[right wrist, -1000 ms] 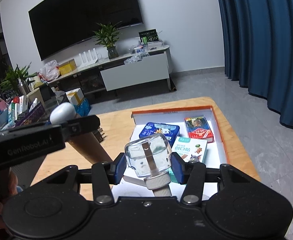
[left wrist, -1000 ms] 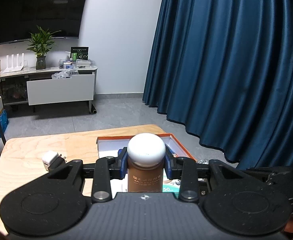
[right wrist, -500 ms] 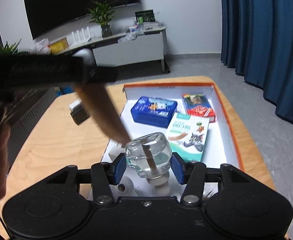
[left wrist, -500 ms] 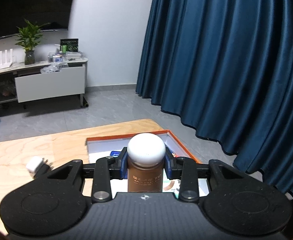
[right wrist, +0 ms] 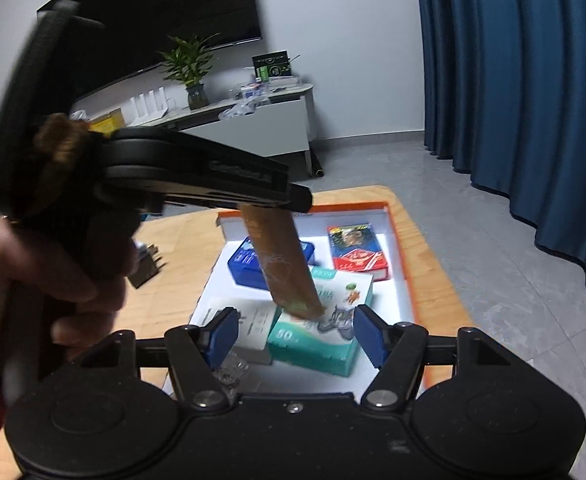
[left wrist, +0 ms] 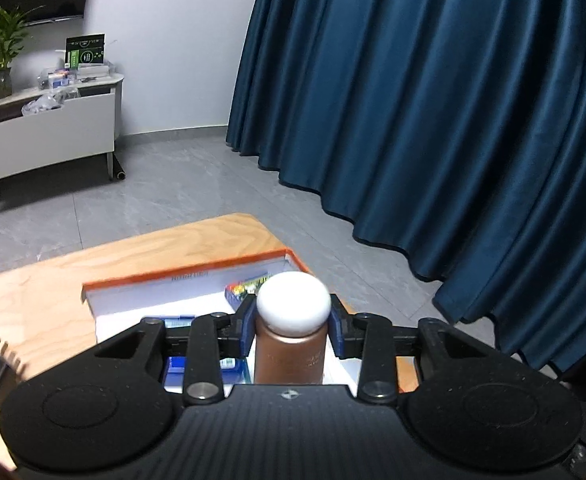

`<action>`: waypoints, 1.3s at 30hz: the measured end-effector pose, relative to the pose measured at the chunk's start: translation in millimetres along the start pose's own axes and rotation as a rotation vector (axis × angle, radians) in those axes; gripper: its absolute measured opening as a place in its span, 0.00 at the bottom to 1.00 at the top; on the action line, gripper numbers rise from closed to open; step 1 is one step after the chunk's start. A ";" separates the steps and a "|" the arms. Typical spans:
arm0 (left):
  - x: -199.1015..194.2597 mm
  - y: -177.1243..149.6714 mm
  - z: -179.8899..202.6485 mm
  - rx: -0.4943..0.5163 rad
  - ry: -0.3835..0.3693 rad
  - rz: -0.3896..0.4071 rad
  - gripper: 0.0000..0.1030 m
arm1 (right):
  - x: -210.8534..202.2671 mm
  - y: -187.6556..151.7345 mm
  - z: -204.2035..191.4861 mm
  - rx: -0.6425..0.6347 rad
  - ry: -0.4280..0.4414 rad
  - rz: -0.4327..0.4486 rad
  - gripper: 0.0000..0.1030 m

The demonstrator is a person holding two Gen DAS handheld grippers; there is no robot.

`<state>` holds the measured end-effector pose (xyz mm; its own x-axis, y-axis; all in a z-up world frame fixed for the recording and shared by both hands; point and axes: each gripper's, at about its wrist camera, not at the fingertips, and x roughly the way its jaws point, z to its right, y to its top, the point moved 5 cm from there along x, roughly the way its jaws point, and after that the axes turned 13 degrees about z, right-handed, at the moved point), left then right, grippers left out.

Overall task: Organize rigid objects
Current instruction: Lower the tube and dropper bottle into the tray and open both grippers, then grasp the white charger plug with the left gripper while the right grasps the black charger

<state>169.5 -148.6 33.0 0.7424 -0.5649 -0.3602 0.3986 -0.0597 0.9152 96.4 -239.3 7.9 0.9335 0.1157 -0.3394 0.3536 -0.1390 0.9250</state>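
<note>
Brown bottle w/ white round cap sits pinched between the pads of the left gripper, held firm; in the right-wrist view its base hangs tilted above the teal carton inside the orange-rimmed box at the desk's far right corner. On the desk by the box's left edge lies a small charger plug, outside. In the box, left to right: blue tin, white carton, teal carton, red card pack. Right gripper is opening, nothing pressed between its pads; a clear glass item lies just below its left pad, apparently let go at the box's near edge. To do the step well, IMO: straighten the bottle, aim for bare white floor, don't land on the cartons, keep the right gripper out of the way, release only once seated.
</note>
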 end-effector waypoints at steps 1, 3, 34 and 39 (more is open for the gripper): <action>0.0 1.1 0.4 0.006 0.000 0.002 0.44 | 1.0 2.2 1.0 0.001 -0.002 0.004 0.75; -4.7 4.0 1.2 0.016 0.011 0.024 0.48 | 2.0 6.3 1.6 0.003 -0.008 0.013 0.75; -110.3 -53.5 -207.5 -0.122 0.540 -0.037 0.69 | 48.4 17.2 -98.5 -0.125 0.146 -0.023 0.75; -84.4 -58.5 -215.2 -0.046 0.493 -0.080 0.69 | 57.7 14.1 -90.9 -0.108 0.120 -0.036 0.76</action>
<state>199.5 79.7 -29.0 0.8701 -0.1031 -0.4819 0.4800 -0.0444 0.8762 149.7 -145.2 17.0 0.9040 0.2367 -0.3560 0.3723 -0.0266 0.9277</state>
